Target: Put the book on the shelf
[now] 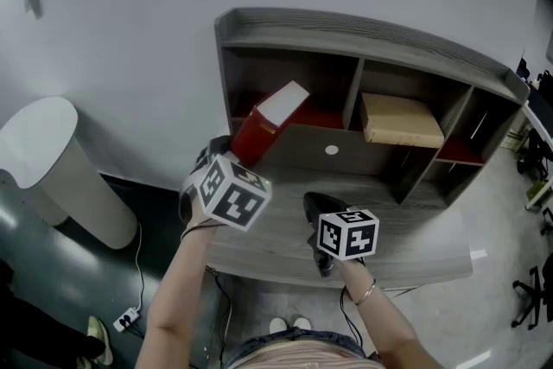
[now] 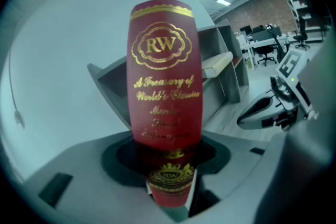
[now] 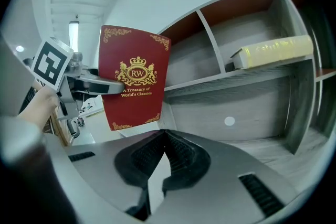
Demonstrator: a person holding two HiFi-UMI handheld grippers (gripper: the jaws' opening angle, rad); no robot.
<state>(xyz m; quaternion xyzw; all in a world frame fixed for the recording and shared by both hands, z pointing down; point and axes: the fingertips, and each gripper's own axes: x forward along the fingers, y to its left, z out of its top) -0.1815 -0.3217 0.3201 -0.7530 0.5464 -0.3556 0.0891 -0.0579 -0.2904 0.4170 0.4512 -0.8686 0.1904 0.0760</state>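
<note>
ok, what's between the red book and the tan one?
Just the upright divider, per the head view: red book left of it, tan book right.

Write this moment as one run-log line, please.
left gripper: holds red book, tilted | red book: in front of shelf, not yet in | right gripper: shut, empty, above desk

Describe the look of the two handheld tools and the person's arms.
The left tool and right tool each have a dark body topped by a white cube printed with black square markers. In the right gripper view the jaws are grey with black ribbed pads. Both forearms are bare, no sleeves in view. A thin bracelet circles the right wrist, a dark band the left.
</note>
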